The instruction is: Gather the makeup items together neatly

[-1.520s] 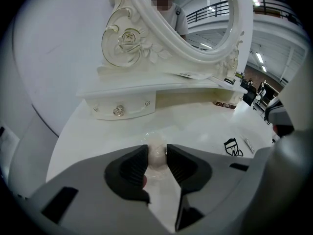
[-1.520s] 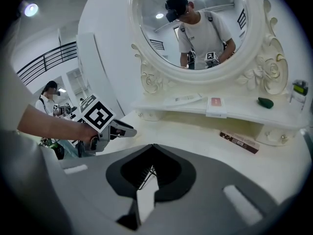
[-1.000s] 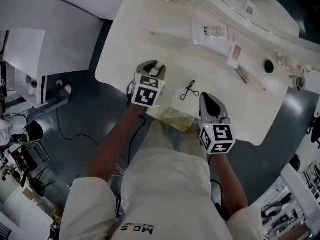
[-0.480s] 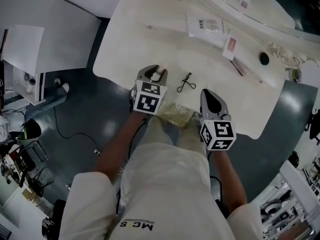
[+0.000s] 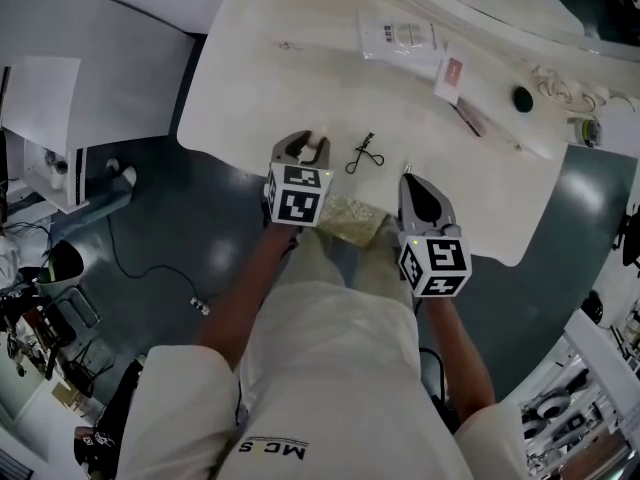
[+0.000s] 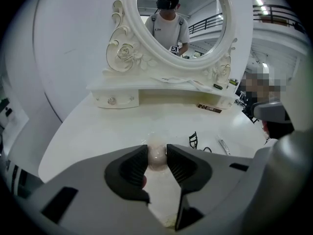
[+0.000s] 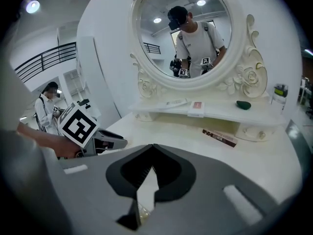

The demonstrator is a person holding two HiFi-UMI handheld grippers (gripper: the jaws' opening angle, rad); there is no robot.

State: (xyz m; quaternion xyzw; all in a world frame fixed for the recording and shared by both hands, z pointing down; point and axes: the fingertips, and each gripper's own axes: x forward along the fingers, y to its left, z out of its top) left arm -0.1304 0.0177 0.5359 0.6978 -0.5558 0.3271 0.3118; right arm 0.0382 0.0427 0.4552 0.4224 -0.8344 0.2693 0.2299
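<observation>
The left gripper (image 5: 304, 148) is clenched on a small pale rounded item (image 6: 156, 156), which sits between the jaw pads close to their tips, pressed from both sides; whether the item rests on the worktop (image 5: 260, 78) or is just clear of it cannot be told; this gripper is over the near edge of the worktop, left of centre. Just to the right of the held item and apart from it lies a black eyelash curler (image 5: 361, 154). The right gripper (image 5: 411, 184) is clenched with nothing in it, its jaws meeting at the tips in the right gripper view; it hangs at the near edge, right of the curler and not touching it. Well away from both grippers, toward the far right of the worktop, lie a white packet (image 5: 398, 36), a small card (image 5: 449, 73), a thin dark stick (image 5: 468, 119) and a dark oval thing (image 5: 521, 98). An oval mirror (image 6: 178, 18) in an ornate white frame stands at the back of the worktop.
</observation>
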